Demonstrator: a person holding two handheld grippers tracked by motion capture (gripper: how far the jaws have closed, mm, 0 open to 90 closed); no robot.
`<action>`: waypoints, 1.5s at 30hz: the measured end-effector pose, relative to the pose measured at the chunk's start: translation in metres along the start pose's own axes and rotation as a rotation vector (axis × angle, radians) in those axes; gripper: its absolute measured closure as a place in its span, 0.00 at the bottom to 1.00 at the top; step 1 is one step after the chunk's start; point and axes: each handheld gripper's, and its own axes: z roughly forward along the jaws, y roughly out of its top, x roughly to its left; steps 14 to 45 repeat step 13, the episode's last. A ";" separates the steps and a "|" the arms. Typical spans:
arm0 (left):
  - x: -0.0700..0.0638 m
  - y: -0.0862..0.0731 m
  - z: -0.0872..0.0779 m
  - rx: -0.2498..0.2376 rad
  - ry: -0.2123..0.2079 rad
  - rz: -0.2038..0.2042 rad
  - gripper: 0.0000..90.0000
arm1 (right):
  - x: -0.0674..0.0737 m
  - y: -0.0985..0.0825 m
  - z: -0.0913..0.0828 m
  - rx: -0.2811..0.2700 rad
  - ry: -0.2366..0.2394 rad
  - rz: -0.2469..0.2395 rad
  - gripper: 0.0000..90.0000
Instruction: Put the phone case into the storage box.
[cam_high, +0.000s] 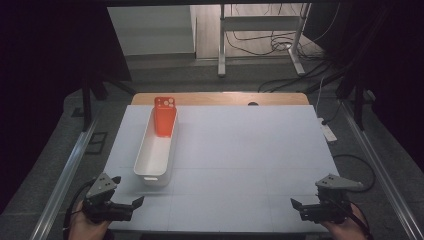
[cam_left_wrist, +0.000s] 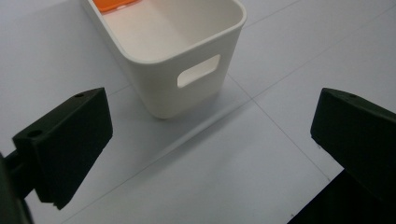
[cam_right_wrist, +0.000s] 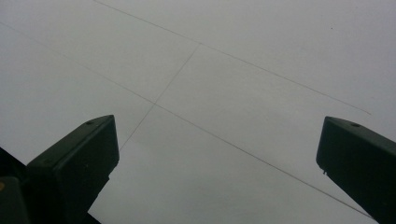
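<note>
From above, the orange phone case (cam_high: 164, 117) leans in the far end of the white bin (cam_high: 145, 172), while the left gripper (cam_left_wrist: 205, 154) gapes near it, likely to nudge the light bin aside, and the right gripper (cam_right_wrist: 215, 163) idles wide over the table (cam_right_wrist: 243, 70).

No legible text, label, brand, number or sign on anything in any view.

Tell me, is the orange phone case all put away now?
Looks done: the orange phone case leans inside the long white plastic bin. In hand: nothing; the left gripper and right gripper sit open near the table's front edge. Left: nothing visible.
</note>
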 end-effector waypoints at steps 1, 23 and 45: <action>0.000 0.000 0.000 -0.001 0.001 0.000 0.00 | 0.000 0.000 0.000 0.000 0.000 0.000 0.00; 0.000 0.000 0.001 0.013 -0.005 0.004 0.00 | 0.000 0.000 0.001 0.004 0.000 -0.001 0.00; 0.000 0.000 0.001 0.013 -0.005 0.004 0.00 | 0.000 0.000 0.001 0.004 0.000 -0.001 0.00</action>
